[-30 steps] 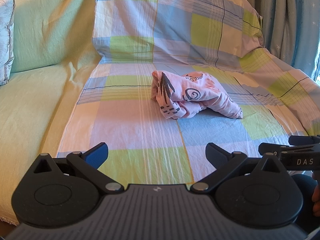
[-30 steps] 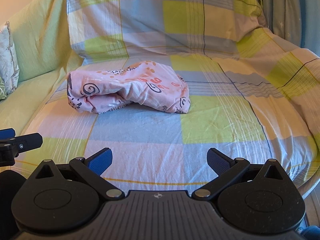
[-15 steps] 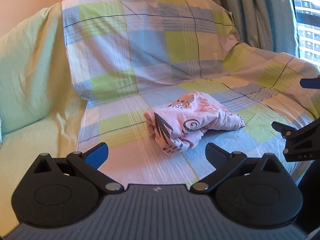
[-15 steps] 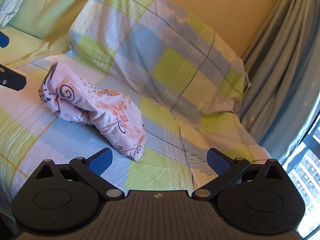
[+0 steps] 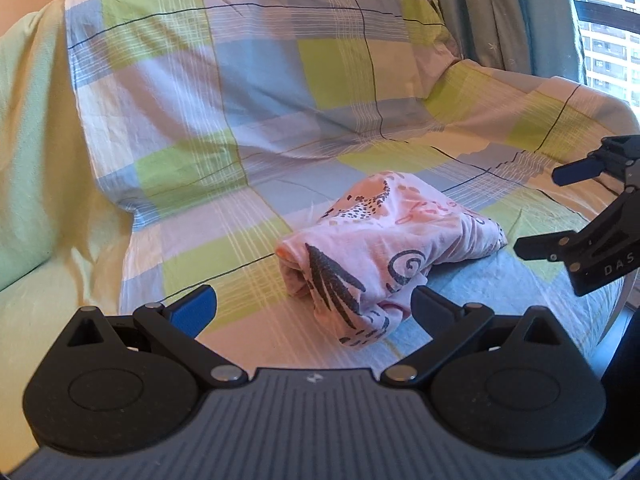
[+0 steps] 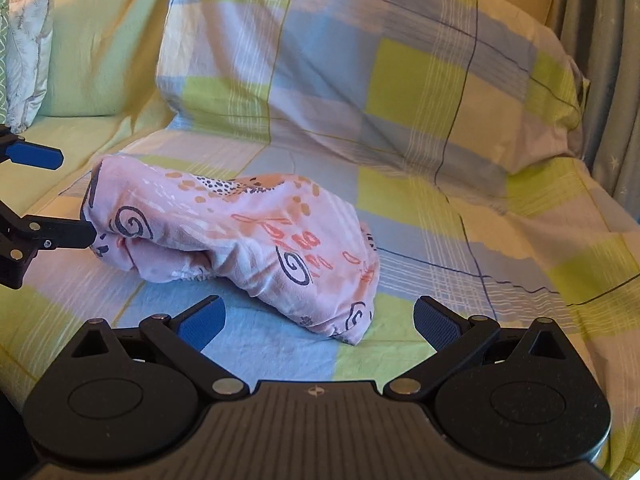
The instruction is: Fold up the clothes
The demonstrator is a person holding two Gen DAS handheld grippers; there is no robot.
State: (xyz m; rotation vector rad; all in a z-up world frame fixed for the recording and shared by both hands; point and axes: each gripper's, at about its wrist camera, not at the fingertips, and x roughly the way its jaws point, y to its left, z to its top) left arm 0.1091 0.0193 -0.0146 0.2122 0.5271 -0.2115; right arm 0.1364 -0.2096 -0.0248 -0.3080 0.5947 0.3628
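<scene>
A crumpled pink garment [image 5: 384, 240] with dark swirls and orange prints lies in a loose bundle on the plaid sheet [image 5: 248, 128] that covers the sofa seat. My left gripper [image 5: 312, 306] is open, low and close in front of the bundle's left end. Seen from the right wrist, the garment [image 6: 248, 236] stretches from left to lower right, and the left gripper [image 6: 72, 196] is open with its black finger at the bundle's left tip. My right gripper [image 6: 318, 318] is open just before the garment's right end. It also shows open as the right gripper [image 5: 540, 210] at the frame's right edge.
A pale green cover [image 6: 100, 48] lies over the sofa's left part, with a light cushion [image 6: 28, 60] at its far left. Grey-blue curtains [image 5: 500, 12] and a window [image 5: 604, 20] stand to the right. The sofa's front edge runs just below both grippers.
Both grippers have come in closer to the pink garment, the left to its left end and the right to its right end. The garment itself has not moved.
</scene>
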